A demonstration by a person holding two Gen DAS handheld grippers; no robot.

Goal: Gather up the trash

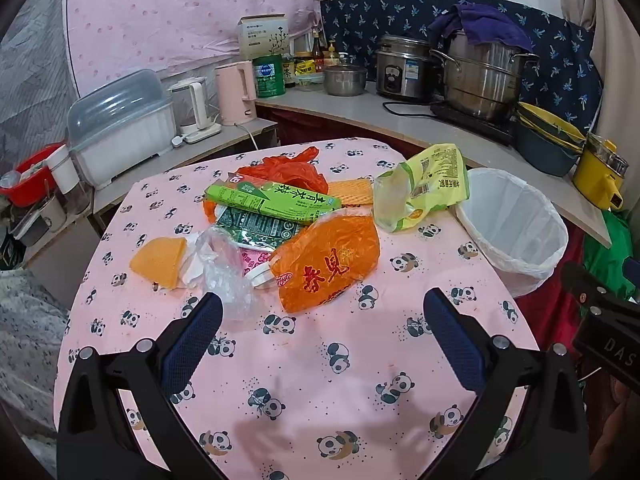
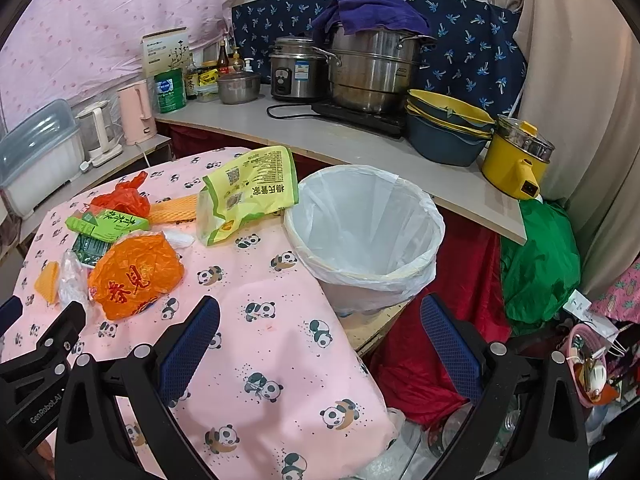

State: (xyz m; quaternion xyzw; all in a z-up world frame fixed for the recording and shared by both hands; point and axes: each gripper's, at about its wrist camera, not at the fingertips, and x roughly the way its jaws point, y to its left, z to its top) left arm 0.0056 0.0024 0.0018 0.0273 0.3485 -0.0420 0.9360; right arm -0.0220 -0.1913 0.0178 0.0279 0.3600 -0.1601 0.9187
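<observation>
The left gripper [image 1: 322,320] hangs over the near part of the table with its blue-padded fingers [image 1: 192,344] spread wide and nothing between them; the right gripper [image 2: 320,322] is likewise spread and empty, poised over the table's right edge just short of the bin; beneath both lies a pink panda-print tablecloth [image 1: 320,392], which drapes off the corner in the right wrist view; the trash sits heaped mid-table: an orange plastic bag [image 1: 328,262] nearest, crumpled clear plastic [image 1: 226,276] and an orange wedge of foam [image 1: 160,260] to its left, a green carton [image 1: 272,198] lying across a dark green wrapper [image 1: 256,228], a red-orange bag [image 1: 280,172] behind; a yellow-green snack pouch [image 2: 248,192] leans touching the rim of the white-lined trash bin [image 2: 424,216], which stands at the table's right edge; beyond, a grey counter [image 2: 280,124] carries a steel steamer pot [image 2: 376,76] under a purple cloth, a rice cooker [image 2: 296,68], stacked yellow-rimmed bowls [image 2: 444,128], a pink kettle [image 1: 238,90]; a blue patterned cloth backs the wall.
</observation>
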